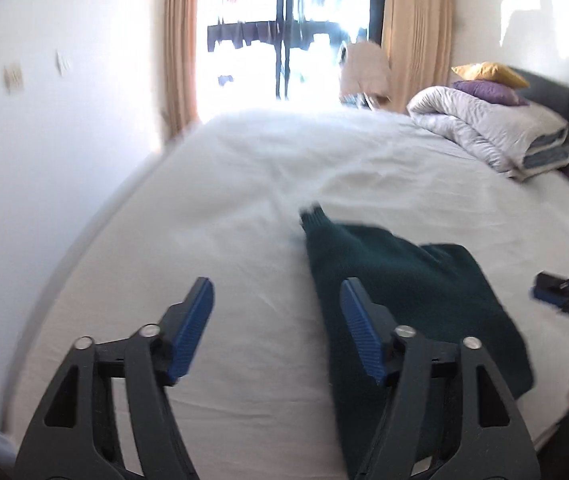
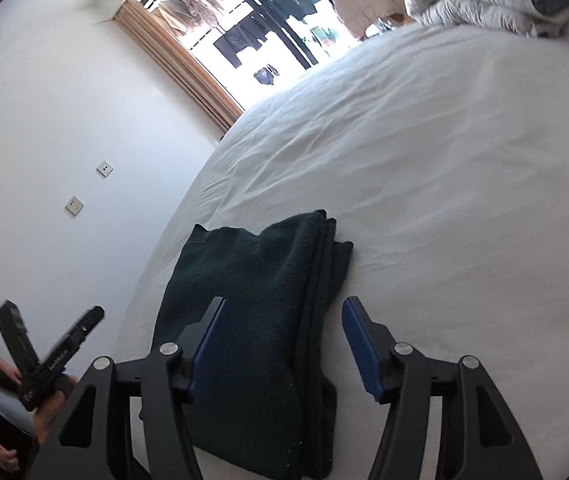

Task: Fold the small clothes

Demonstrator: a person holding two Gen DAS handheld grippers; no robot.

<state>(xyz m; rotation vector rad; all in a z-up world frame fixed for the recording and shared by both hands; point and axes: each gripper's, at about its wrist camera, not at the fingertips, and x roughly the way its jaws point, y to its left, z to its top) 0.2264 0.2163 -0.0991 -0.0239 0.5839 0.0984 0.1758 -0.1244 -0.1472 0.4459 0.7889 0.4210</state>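
Dark green knitted cloth, the small garment (image 2: 260, 320), lies on the white bed sheet (image 2: 444, 180) near the edge of the bed that is closest to the person, already folded into a long, narrow packet with several layers stacked at its right side. This place makes sense: the flat sheet gives support for pressing the folds, and the near edge keeps the cloth within easy reach of both arms. The right hand-held gripper (image 2: 284, 344) hangs above the near end of the packet with its jaws spread wide and nothing between them; the blue pads (image 2: 358, 344) do not seem to touch the fabric, though I cannot be sure of the height. The left hand-held gripper (image 1: 276, 328) also stands wide open and holds nothing; it is over the bare sheet just beside the left border of the garment, and the left wrist picture is blurred, so this arm is probably in motion. In my judgement both tools have let the cloth go because the folding is nearly or fully done. At the far corner a rolled grey duvet (image 1: 492, 132) with a yellow pillow (image 1: 488, 74) and a purple pillow (image 1: 488, 92) is kept well apart, so the working area is free.
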